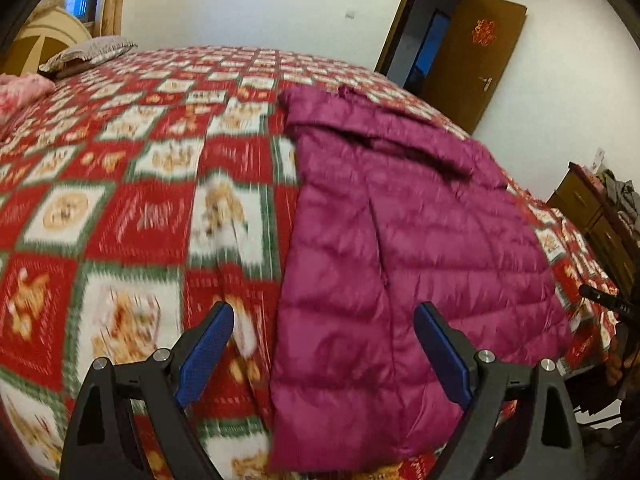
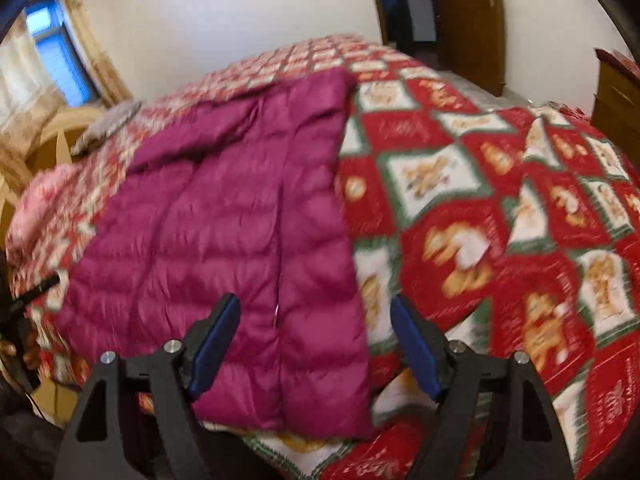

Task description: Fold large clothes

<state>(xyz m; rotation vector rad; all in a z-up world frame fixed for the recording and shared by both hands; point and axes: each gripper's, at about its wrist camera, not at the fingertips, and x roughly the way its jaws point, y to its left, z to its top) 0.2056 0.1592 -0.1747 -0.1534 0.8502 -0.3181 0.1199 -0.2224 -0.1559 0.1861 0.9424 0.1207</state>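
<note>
Both grippers, left [image 1: 324, 344] and right [image 2: 316, 336], hang spread and empty over the jacket [image 1: 400, 240], sides folded in, likely lining up next fold.

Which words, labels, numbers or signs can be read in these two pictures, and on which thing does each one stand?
No text can be read for certain.
Red ornament on the brown door: a decorative sign, too small to read.
Writing in the red squares of the patterned bedspread: blurred, not readable.
White marks on the black object at the bed's edge: too small to read.
Purple down jacket: no label visible.
</note>
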